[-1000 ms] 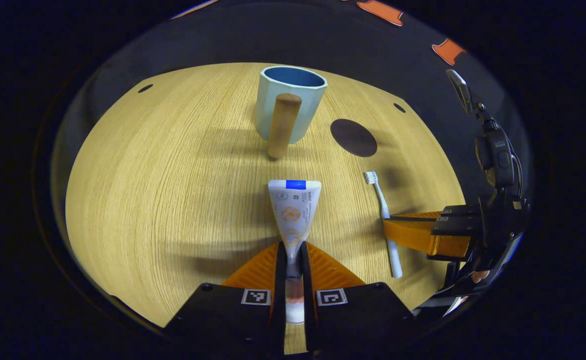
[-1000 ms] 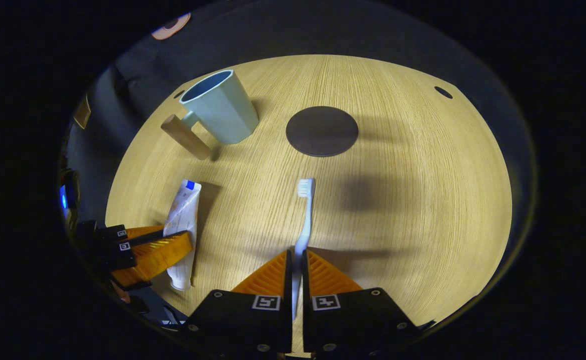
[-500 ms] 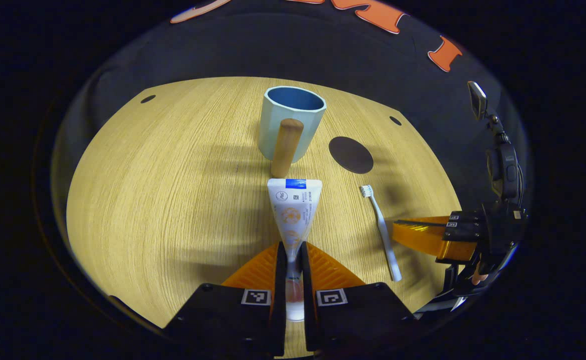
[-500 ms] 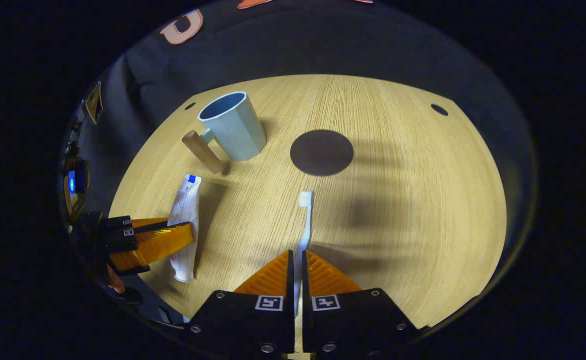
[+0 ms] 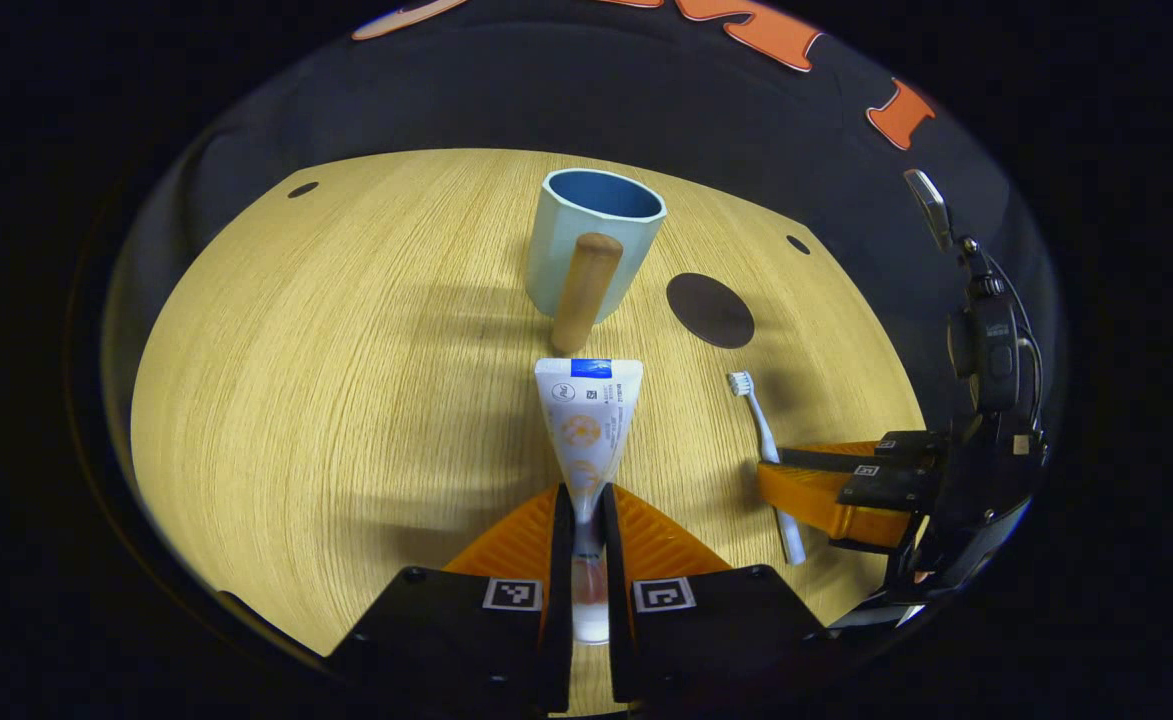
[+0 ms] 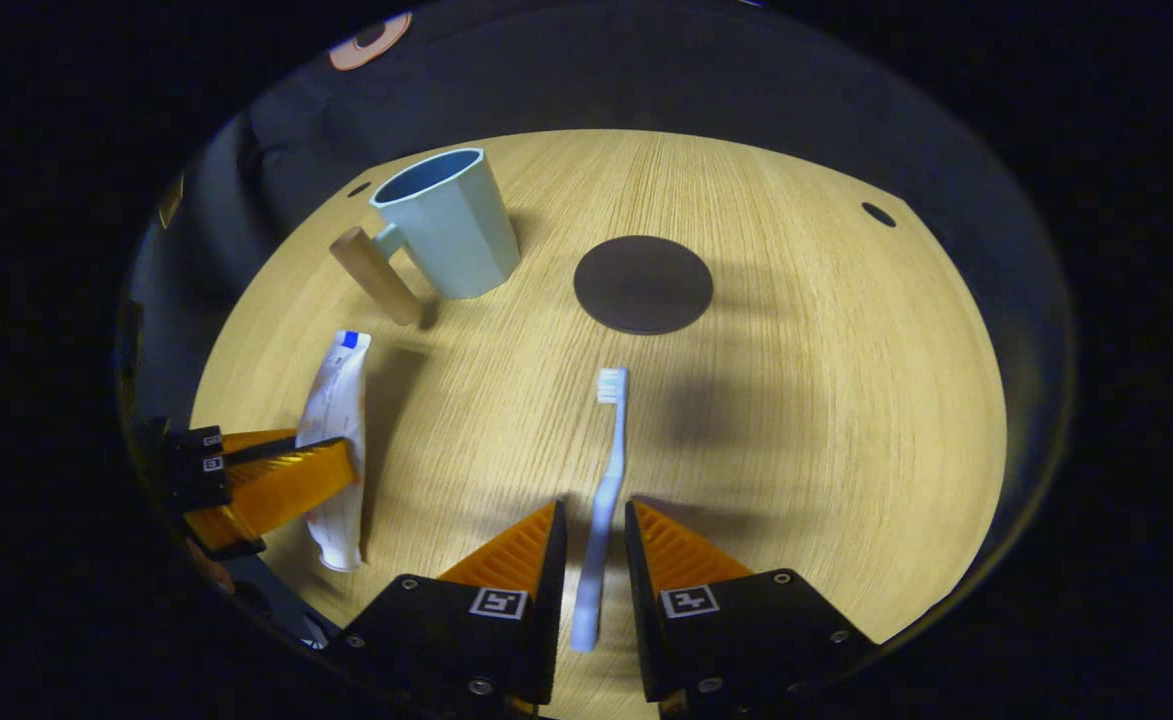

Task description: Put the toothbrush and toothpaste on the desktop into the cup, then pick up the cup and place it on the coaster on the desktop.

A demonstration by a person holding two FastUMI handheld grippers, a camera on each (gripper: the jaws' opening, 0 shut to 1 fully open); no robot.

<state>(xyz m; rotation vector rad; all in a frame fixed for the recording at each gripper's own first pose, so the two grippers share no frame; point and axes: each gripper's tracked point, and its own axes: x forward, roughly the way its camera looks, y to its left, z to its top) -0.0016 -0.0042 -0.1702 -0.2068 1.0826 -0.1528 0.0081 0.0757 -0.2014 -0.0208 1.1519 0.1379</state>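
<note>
My left gripper is shut on the cap end of the white toothpaste tube, whose flat end points at the cup. The pale blue cup stands upright farther off, its wooden handle turned toward me. A dark round coaster lies to the right of the cup. My right gripper is open. The pale toothbrush lies between its fingers with a gap on each side, bristles pointing at the coaster. In the right gripper view, the left gripper holds the toothpaste.
The round wooden table ends in a curved edge, with black cloth behind it. Small dark holes sit near its far rim. In the left gripper view, the right gripper and its camera mount stand at the right edge.
My right gripper's fingers, closed on the toothbrush handle before, have parted and stand apart from it. The left gripper still grips the toothpaste and has shifted only slightly.
</note>
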